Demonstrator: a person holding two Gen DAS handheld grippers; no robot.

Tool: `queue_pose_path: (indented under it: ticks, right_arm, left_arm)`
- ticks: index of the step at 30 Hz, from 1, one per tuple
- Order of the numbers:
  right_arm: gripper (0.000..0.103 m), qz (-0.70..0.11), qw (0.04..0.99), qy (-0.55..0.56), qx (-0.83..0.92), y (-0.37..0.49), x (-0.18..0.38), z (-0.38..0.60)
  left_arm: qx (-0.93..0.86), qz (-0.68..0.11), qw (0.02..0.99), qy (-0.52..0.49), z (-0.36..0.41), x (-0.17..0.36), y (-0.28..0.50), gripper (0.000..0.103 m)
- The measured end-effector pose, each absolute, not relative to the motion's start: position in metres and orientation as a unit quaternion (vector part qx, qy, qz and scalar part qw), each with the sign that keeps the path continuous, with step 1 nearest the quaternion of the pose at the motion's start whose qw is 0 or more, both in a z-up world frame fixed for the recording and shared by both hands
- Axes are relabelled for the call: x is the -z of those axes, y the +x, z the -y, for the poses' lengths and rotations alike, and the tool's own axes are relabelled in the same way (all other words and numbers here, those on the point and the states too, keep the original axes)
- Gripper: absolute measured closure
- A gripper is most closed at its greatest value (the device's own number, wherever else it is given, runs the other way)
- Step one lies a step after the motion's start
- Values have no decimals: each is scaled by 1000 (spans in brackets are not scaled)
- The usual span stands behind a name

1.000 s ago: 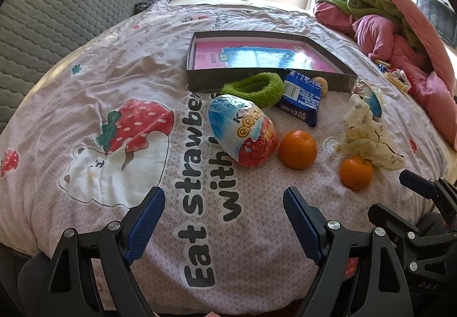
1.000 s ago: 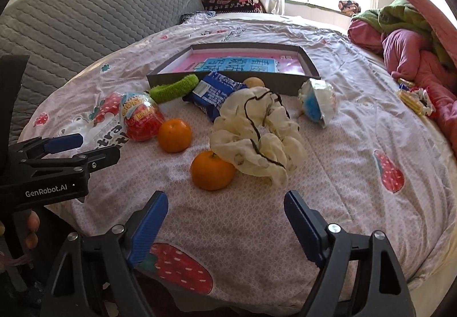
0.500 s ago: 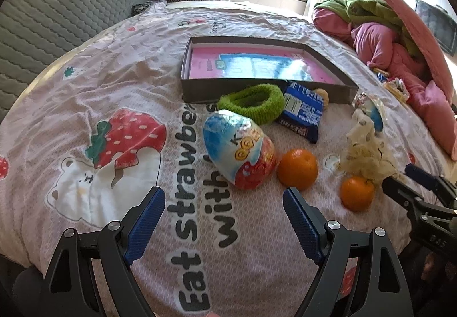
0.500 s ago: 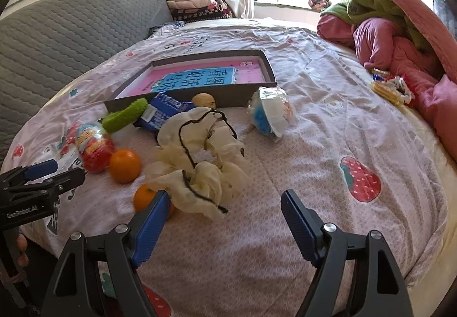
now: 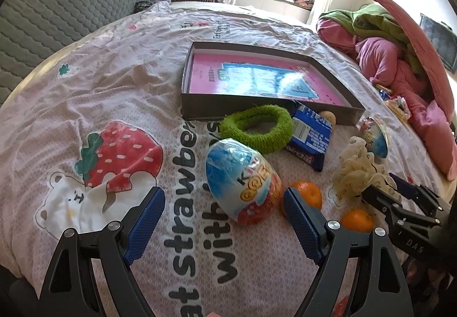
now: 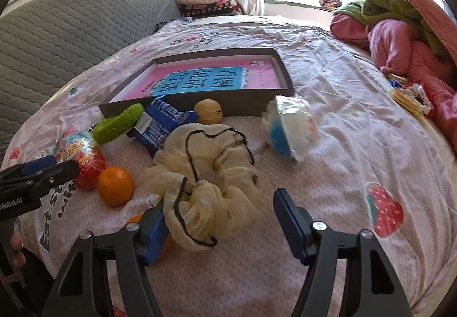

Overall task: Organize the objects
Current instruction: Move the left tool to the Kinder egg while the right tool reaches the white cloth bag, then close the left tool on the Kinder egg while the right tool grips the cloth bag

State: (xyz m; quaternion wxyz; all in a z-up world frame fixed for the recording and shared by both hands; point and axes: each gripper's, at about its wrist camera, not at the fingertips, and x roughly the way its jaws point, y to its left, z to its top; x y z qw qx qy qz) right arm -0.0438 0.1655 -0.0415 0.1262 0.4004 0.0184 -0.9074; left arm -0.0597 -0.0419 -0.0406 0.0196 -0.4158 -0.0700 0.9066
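Right tongs [image 6: 220,220] closing around cream scrunchie [image 6: 205,174], pads apart.

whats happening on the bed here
A person with a gripper in each hand is tidying small things scattered on the bed in front of a shallow box. The right gripper has the cream scrunchie between its fingers, which are closing but not yet pressing on it. The left gripper is open near the wrapped toy egg. Two oranges, a green ring and a blue packet lie loose.
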Motion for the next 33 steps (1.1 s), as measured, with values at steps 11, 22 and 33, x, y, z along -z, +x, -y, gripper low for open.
queue_pose_path:
  ticks: [11,22,33]
  right_arm:
    - [41,-31,138,412,900,-61,52,-157]
    - [72,-47,172,378,909,-62,50,-157]
    - [83,-44,190,336,921,-51,32,-157]
  left_arm:
    - [-896,106,40,-429,48,54,-79,17]
    - [-889,118,45,-441,44,66,-96,18]
    - [-890,137,70,-429,45,60,-89,42]
